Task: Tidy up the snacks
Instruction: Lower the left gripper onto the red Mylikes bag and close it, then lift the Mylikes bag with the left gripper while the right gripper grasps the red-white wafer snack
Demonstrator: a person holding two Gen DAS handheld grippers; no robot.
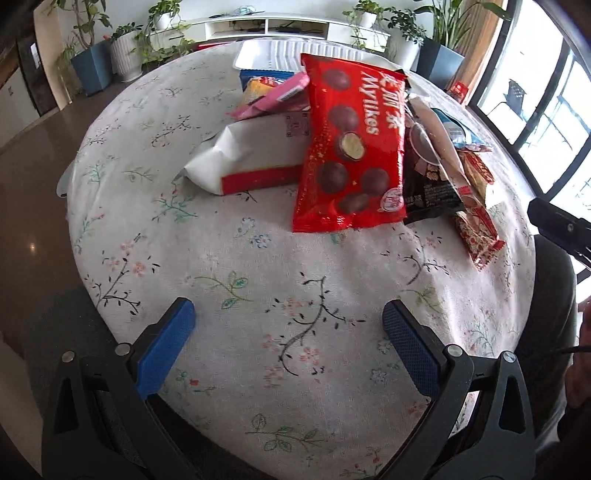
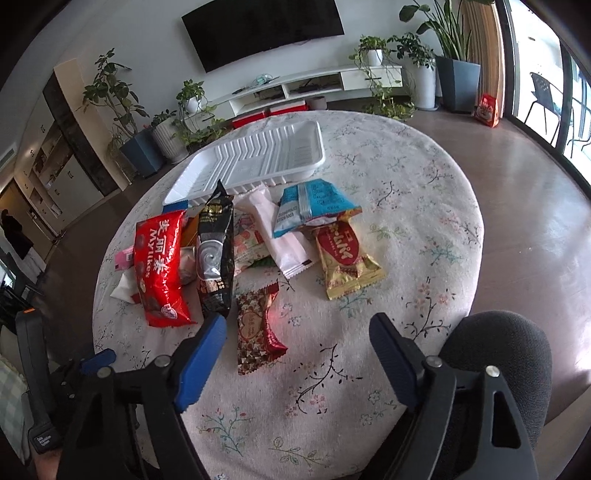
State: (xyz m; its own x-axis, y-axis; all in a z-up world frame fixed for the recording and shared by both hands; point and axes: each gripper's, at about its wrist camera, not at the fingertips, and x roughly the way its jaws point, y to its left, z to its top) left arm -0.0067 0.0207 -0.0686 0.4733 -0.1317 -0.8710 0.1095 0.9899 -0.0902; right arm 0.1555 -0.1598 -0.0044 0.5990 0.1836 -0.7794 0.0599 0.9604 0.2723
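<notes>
Snacks [image 2: 236, 258] heaped mid-table, none sorted | white tray [image 2: 258, 158] bare at far edge — all still to do | left gripper [image 1: 288, 321], right gripper [image 2: 297, 332] — jaws released, nothing between

Bare tablecloth [image 2: 388, 258] lies open before the snack pile [image 2: 229, 254], which blocks the near way to the white tray [image 2: 258, 158] behind it.

Home living room: wall television [image 2: 264, 27], potted plants [image 2: 122, 110], floral-clothed table [image 2: 406, 229].
</notes>
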